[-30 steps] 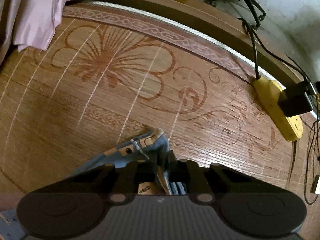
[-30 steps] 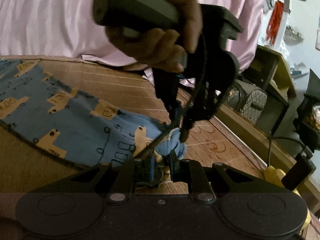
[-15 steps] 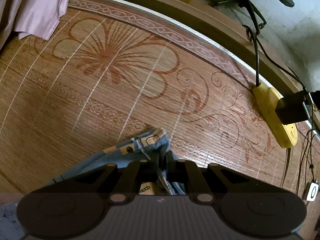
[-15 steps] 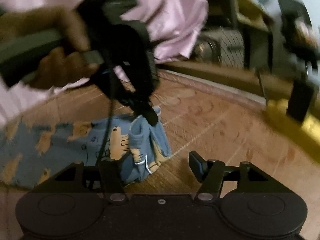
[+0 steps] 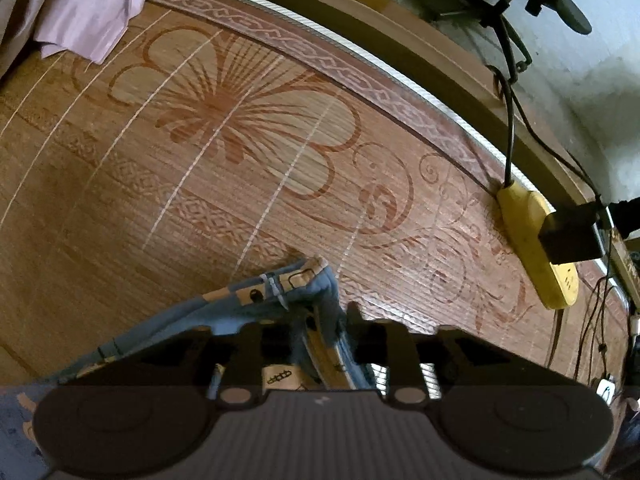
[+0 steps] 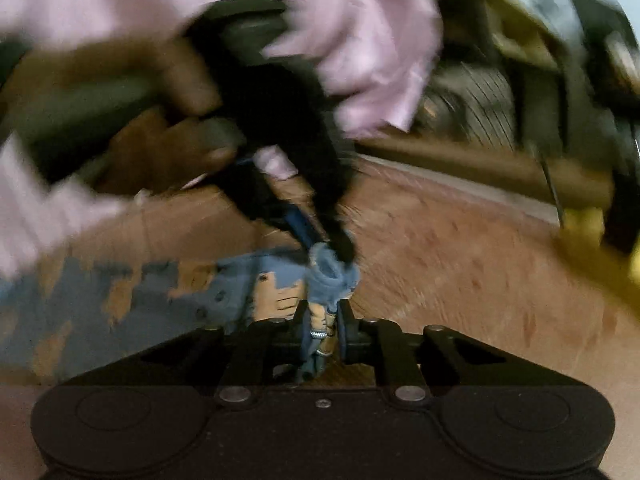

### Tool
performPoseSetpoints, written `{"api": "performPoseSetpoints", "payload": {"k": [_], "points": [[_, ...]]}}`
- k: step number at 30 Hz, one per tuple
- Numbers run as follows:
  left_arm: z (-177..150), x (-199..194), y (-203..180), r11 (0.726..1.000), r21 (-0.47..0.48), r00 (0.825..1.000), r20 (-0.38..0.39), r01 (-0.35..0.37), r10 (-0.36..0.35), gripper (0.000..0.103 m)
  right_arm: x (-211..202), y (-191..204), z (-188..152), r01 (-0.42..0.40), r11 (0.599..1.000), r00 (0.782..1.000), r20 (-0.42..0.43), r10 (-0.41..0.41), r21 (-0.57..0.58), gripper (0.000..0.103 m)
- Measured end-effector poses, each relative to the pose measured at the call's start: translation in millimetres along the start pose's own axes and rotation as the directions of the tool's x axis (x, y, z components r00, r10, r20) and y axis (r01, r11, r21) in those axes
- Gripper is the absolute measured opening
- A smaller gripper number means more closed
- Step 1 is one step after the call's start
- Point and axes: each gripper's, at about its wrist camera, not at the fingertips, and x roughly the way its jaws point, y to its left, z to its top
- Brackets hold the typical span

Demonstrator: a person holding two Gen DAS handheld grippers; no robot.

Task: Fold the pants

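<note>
The blue pants [image 6: 132, 300] with tan prints lie on the patterned bamboo mat [image 5: 200, 184]. In the left wrist view my left gripper [image 5: 326, 320] is shut on a bunched end of the pants [image 5: 292, 292], with a small white drawstring tip showing. In the blurred right wrist view my right gripper [image 6: 322, 318] is shut on the same bunch of cloth [image 6: 332, 276], just below the other black gripper [image 6: 316, 216], which a hand [image 6: 168, 136] holds from the upper left. The rest of the pants spreads to the left.
A yellow power strip [image 5: 536, 240] with a black plug and cables lies at the mat's right edge beside the wooden bed frame [image 5: 400, 36]. Pink fabric [image 5: 80, 4] hangs at the upper left. A person's pink sleeve [image 6: 352, 32] fills the top of the right wrist view.
My right gripper let go of the cloth, stood open half a second ago, and has now shut on the bunched pants end again. The left gripper kept its hold and shifted slightly.
</note>
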Motion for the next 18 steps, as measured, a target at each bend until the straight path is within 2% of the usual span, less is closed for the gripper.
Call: {"api": "performPoseSetpoints", "payload": {"k": [2, 4, 7, 12, 13, 15, 18], "points": [[-1.0, -3.1, -1.9, 1.0, 0.011, 1.0, 0.004, -0.017, 0.017, 0.045, -0.7, 24.7, -6.1, 0.025, 0.983, 1.0, 0.012, -0.024, -0.181, 0.014], [-2.5, -4.7, -4.6, 0.999, 0.031, 0.999, 0.001, -0.037, 0.037, 0.046, -0.5, 41.7, -12.7, 0.036, 0.955, 0.999, 0.015, -0.033, -0.296, 0.014], [-5.8, -5.8, -7.9, 0.997, 0.048, 0.998, -0.011, -0.061, 0.062, 0.05, -0.5, 55.1, -18.0, 0.035, 0.925, 0.999, 0.019, -0.03, -0.377, 0.014], [-9.1, -8.3, -15.4, 0.99, 0.085, 0.993, -0.012, -0.116, 0.117, 0.049, -0.3, 64.9, -24.8, 0.049, 0.892, 0.999, 0.025, -0.042, -0.449, 0.014], [-9.3, -8.4, -16.3, 0.988, 0.09, 0.992, -0.014, -0.122, 0.124, 0.047, -0.2, 66.3, -25.7, 0.05, 0.887, 0.999, 0.024, -0.044, -0.459, 0.014], [-10.2, -7.9, -18.1, 0.984, 0.109, 0.99, -0.021, -0.14, 0.143, 0.028, 1.5, 69.3, -27.1, 0.053, 0.876, 0.999, 0.026, -0.046, -0.479, 0.014], [-11.8, -7.6, -18.1, 0.983, 0.117, 0.989, -0.033, -0.14, 0.145, 0.014, 0.0, 71.5, -28.0, 0.055, 0.868, 0.998, 0.029, -0.047, -0.493, 0.014]]}}
